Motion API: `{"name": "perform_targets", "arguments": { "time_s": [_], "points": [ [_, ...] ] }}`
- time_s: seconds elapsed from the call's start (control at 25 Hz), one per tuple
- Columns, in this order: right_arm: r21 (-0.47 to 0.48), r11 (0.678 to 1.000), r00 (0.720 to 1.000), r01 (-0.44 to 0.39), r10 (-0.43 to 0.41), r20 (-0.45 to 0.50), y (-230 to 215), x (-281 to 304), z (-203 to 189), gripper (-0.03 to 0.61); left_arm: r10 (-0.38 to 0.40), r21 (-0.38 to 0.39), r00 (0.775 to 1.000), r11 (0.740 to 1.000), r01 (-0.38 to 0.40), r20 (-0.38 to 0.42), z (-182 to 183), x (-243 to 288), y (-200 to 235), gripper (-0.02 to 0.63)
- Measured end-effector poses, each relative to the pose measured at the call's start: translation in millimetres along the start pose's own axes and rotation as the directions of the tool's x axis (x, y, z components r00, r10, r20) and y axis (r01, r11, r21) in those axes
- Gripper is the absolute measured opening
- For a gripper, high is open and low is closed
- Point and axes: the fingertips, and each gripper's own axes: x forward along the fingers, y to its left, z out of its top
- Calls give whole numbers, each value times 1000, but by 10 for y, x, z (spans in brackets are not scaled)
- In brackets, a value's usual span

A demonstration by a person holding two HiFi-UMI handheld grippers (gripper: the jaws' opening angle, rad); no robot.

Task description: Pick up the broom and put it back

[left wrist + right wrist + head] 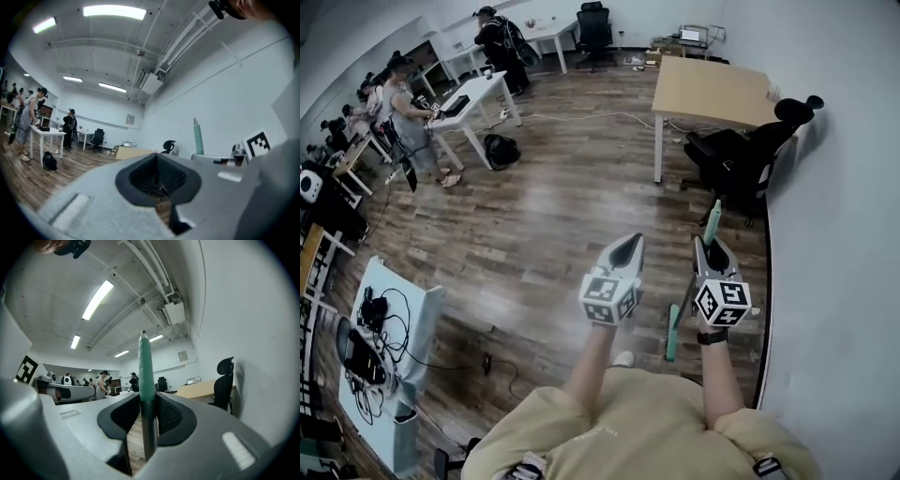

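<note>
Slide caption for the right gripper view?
Right gripper shut on the upright green-tipped broom handle, black office chair and tan wooden desk beyond.

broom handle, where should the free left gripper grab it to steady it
Probably the shaft just below the right gripper, approached from the left with jaws level. The broom handle is a thin pole standing nearly upright, already clamped there, and its lower stretch shows bare. The left gripper, empty and shut alongside, would have to open first.
</note>
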Motion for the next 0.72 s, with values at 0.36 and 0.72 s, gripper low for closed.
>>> {"name": "perform_targets", "arguments": {
  "time_s": [0.36,0.72],
  "points": [
    [26,930,929,367,-368,28,-566,-150,-94,95,-393,89,918,913,397,-58,-137,860,-261,3],
    [54,831,833,553,-553,-15,-1306,-758,-214,89,-611,-56,780,791,609,-135,-535,1484,-1318,3]
  ]
}}
